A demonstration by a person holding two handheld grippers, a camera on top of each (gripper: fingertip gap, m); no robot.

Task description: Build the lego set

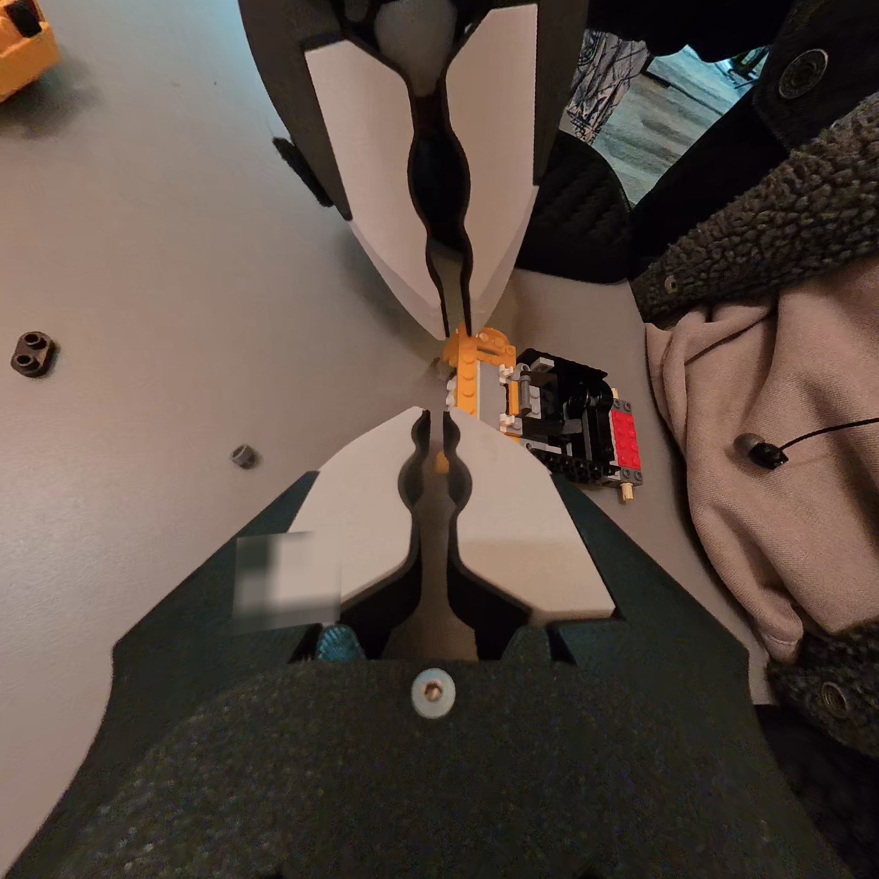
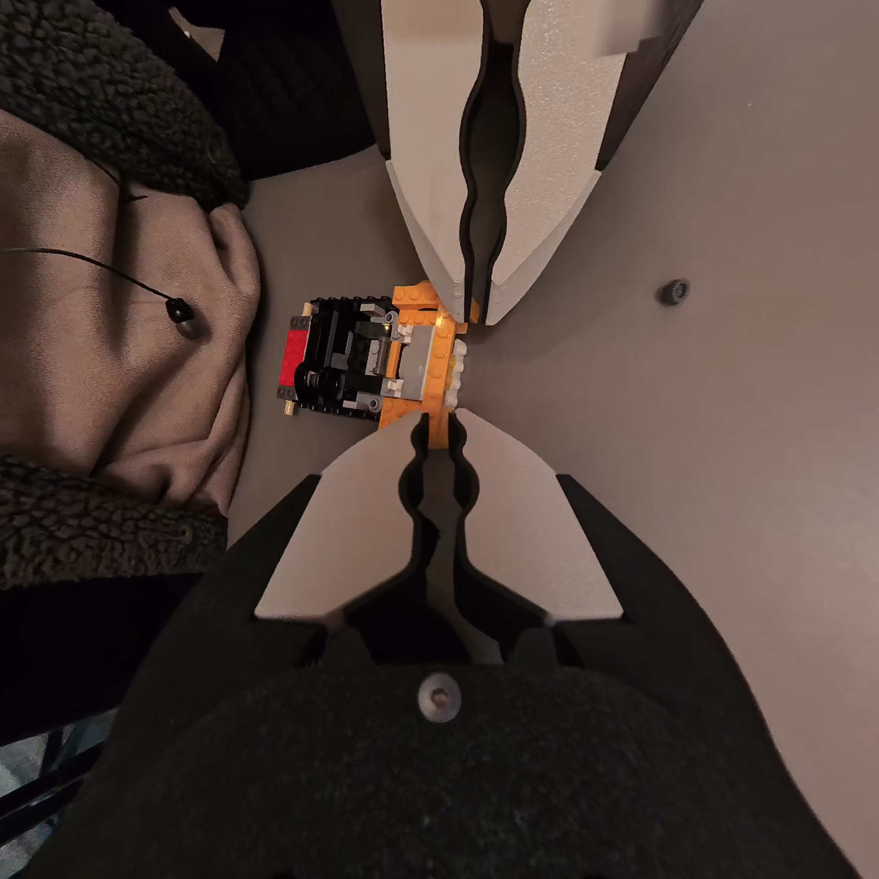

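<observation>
Orange, black, grey and red lego model (image 1: 547,414) on grey table (image 1: 142,238).

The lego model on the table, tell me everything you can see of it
The lego model is a small, part-built plastic vehicle lying on the grey table: a black studded body, grey pieces amid it, a red brick at the end nearest the person's beige top, an orange studded frame with small white pieces opposite. The left gripper and right gripper pinch that orange end from opposite sides.
</observation>
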